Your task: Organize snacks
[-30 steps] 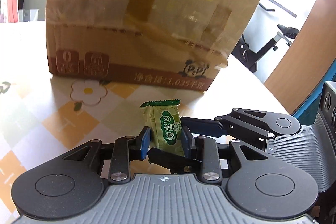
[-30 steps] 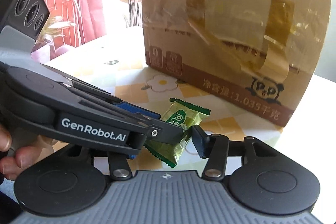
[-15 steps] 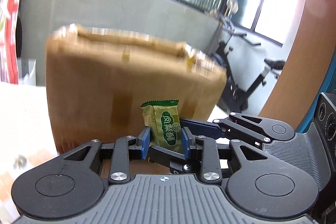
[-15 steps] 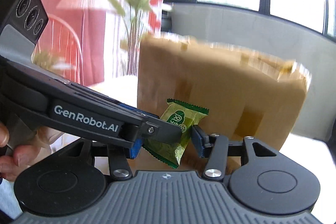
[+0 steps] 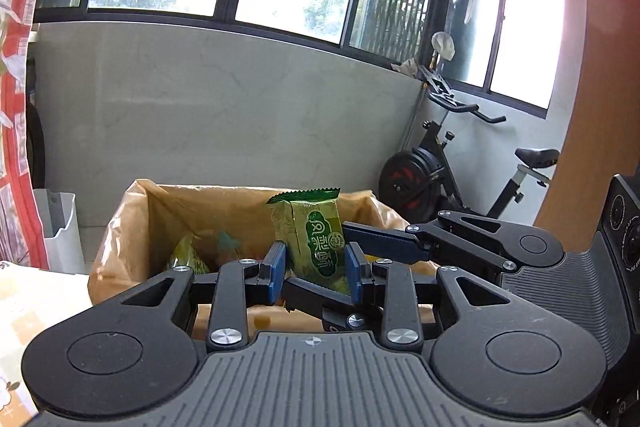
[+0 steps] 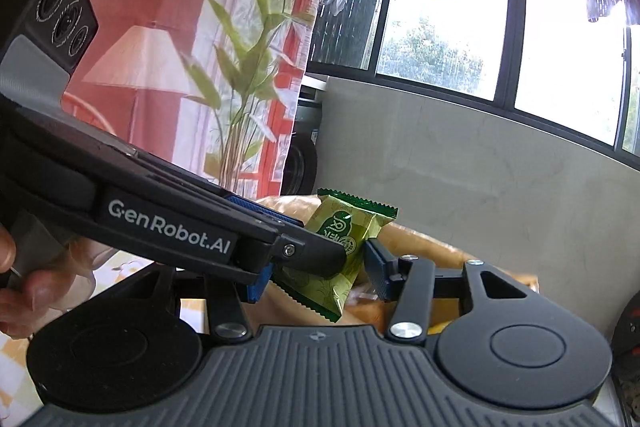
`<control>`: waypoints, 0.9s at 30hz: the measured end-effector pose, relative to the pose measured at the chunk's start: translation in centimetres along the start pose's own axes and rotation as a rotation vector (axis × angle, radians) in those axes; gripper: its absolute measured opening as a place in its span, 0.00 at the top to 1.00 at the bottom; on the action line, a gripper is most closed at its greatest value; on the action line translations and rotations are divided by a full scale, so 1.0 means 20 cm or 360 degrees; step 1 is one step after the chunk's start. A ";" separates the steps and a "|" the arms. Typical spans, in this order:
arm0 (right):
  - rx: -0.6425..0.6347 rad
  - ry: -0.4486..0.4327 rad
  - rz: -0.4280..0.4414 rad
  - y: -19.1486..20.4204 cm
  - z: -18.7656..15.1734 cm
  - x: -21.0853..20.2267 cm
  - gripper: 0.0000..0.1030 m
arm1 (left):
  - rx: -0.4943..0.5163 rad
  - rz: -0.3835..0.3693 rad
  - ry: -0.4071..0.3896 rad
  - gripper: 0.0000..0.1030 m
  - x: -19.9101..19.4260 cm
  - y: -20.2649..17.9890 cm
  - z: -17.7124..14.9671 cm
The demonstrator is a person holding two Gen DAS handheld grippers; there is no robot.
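A green snack packet (image 5: 312, 231) stands upright between the blue pads of my left gripper (image 5: 314, 273), which is shut on it. My right gripper (image 6: 316, 267) also closes on the same packet (image 6: 344, 247) from the side; its fingers (image 5: 384, 239) reach in from the right in the left wrist view. Both hold the packet above the open top of a brown cardboard box (image 5: 132, 227), which has other snacks (image 5: 188, 255) inside. The box also shows behind the packet in the right wrist view (image 6: 432, 255).
A table with a chequered flower cloth (image 5: 24, 299) lies at the lower left. An exercise bike (image 5: 440, 167) stands behind the box on the right. A grey wall (image 5: 200, 115) and windows are beyond. A plant (image 6: 244, 67) and a curtain are at the left.
Both grippers have risen with the packet from in front of the box's side to above its open top, so the inside of the box now shows.
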State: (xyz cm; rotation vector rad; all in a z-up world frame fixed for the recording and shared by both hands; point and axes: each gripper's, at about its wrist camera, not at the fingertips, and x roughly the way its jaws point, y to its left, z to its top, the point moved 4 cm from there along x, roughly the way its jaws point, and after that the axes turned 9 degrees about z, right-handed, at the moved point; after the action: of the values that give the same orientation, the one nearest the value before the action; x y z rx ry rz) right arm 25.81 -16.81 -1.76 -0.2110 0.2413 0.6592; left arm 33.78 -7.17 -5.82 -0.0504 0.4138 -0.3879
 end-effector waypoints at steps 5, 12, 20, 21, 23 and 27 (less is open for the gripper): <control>0.0046 0.0071 -0.0017 -0.12 -0.02 0.13 0.50 | -0.0041 -0.0005 0.0074 0.68 0.16 0.01 0.01; 0.0251 0.0242 -0.0052 -0.27 -0.11 0.25 0.49 | -0.0125 0.0004 0.0138 0.65 0.28 0.06 -0.03; 0.0398 0.0249 -0.0146 -0.32 -0.11 0.17 0.37 | -0.0117 0.0230 0.0125 0.32 0.15 0.14 -0.02; 0.0420 0.0244 -0.0151 -0.32 -0.11 0.16 0.35 | -0.0087 0.0271 0.0113 0.27 0.13 0.14 -0.01; 0.0465 0.0223 -0.0172 -0.33 -0.09 0.11 0.29 | -0.0046 0.0327 0.0090 0.24 0.07 0.14 0.01; 0.0537 0.0184 -0.0205 -0.32 -0.05 0.03 0.21 | -0.0023 0.0445 0.0028 0.15 -0.06 0.14 0.05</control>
State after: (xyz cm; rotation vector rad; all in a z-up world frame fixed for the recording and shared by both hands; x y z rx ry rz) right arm 30.20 -21.68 -2.16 0.0593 0.4416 0.4703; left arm 34.18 -4.09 -4.71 -0.0025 0.4344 -0.1098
